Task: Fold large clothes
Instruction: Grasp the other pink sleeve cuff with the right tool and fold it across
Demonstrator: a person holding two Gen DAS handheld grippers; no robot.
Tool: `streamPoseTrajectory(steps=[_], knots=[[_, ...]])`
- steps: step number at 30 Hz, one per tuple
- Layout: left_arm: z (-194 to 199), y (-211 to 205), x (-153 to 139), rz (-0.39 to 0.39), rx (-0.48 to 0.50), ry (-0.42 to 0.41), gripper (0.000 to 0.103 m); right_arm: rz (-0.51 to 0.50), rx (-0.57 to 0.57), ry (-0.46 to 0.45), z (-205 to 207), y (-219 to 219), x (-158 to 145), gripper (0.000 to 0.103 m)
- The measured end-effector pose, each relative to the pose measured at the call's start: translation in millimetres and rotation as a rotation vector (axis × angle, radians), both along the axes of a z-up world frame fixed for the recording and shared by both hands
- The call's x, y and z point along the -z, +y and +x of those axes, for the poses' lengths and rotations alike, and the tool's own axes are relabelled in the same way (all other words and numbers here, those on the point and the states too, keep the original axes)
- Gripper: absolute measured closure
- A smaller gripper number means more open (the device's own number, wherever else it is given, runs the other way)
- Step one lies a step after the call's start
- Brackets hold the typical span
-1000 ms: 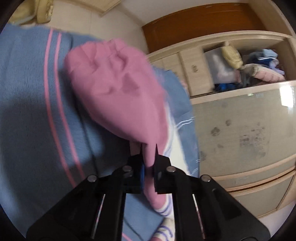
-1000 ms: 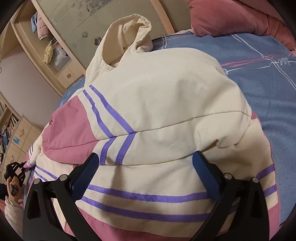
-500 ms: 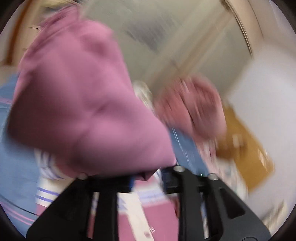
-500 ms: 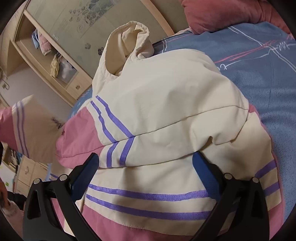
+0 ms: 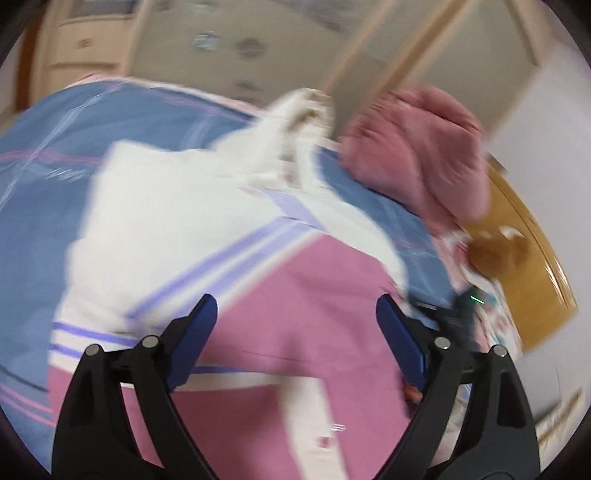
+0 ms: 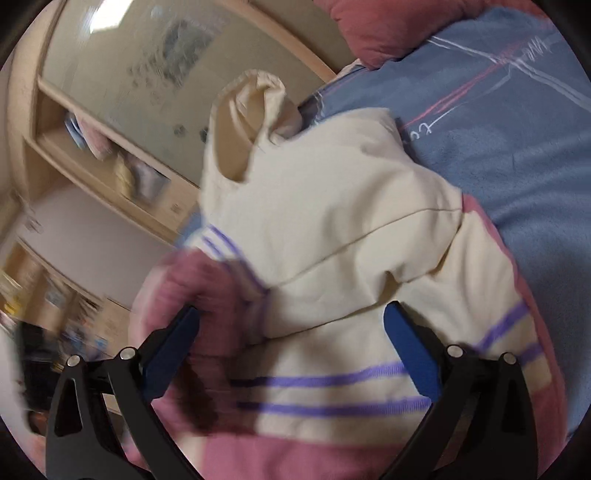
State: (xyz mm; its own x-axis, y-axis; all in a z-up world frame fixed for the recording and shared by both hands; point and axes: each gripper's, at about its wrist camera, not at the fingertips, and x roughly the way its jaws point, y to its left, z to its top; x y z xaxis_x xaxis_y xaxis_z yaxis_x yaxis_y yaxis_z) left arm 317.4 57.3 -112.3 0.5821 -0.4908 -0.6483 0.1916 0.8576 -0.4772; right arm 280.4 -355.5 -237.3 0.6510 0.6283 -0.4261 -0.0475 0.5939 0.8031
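A cream and pink hooded jacket [image 5: 207, 229] with purple stripes lies on the blue bedspread [image 5: 48, 147]. In the left wrist view a pink sleeve panel [image 5: 306, 295] lies folded across its body, and my left gripper [image 5: 295, 317] hangs open and empty just above it. In the right wrist view the jacket [image 6: 332, 236] fills the middle, with its hood [image 6: 255, 99] at the far end and the pink sleeve [image 6: 207, 288] at the left. My right gripper [image 6: 291, 328] is open and empty above the jacket's striped lower part. Both views are blurred by motion.
A pink quilt [image 5: 424, 147] is bunched at the head of the bed, also showing in the right wrist view [image 6: 373, 26]. A beige wardrobe with open shelves of clothes [image 6: 122, 170] stands beside the bed. A wooden bedside surface [image 5: 524, 258] is at the right.
My left gripper was shut on the pink sleeve, swung it over the jacket and has let go; its jaws now stand wide. The sleeve now lies on the jacket. My right gripper stayed open, shifting slightly.
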Motion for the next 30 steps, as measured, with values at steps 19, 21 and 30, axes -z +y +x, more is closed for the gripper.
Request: streamPoseTrajectory(steps=[19, 21, 30], knots=[[26, 93, 92, -0.027, -0.199, 0.123, 0.012, -0.598, -0.175, -0.046, 38, 133, -105, 0.084], [26, 98, 97, -0.062, -0.208, 0.128, 0.012, -0.633, -0.144, -0.079, 56, 138, -114, 0.084], [23, 88, 99, -0.002, -0.206, 0.097, 0.011, -0.593, -0.114, 0.126, 108, 119, -51, 0.076]])
